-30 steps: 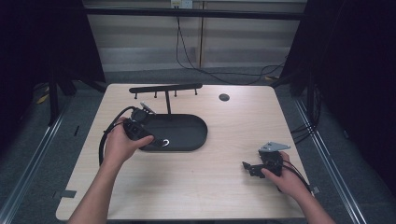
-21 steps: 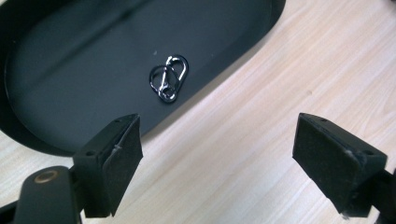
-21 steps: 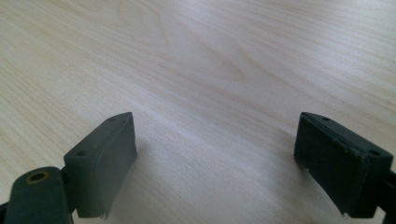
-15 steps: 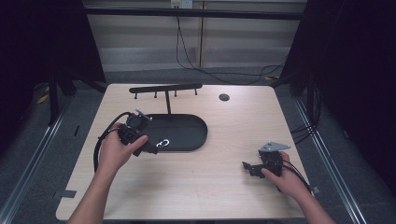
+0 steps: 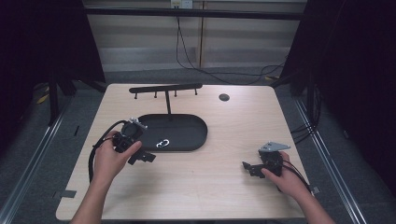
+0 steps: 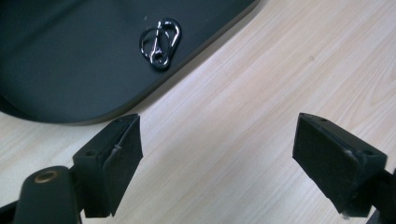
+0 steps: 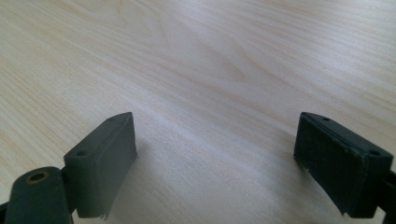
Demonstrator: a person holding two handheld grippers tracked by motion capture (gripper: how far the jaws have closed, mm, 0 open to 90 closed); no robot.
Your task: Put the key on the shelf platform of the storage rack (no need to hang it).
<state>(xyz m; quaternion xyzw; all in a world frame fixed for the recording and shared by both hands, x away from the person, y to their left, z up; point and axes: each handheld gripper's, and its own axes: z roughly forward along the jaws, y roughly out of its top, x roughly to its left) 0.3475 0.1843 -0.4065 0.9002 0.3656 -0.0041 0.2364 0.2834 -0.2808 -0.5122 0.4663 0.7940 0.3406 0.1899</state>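
Carabiner [image 6: 159, 43] lies on the tray [image 6: 70, 60], unmarked as far as shows; left gripper [image 6: 217, 163] gapes wide beside it, right gripper [image 7: 215, 163] wide over bare bench [image 7: 210, 56].

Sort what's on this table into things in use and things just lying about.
In use:
- small silver metal carabiner clip
- black oval tray
- left gripper, open

Lying about:
- black hook rack
- round black table grommet
- right gripper, open, idle

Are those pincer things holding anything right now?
No. Both stand open and empty: the left hand-held gripper short of the carabiner, the right hand-held gripper over bare table.
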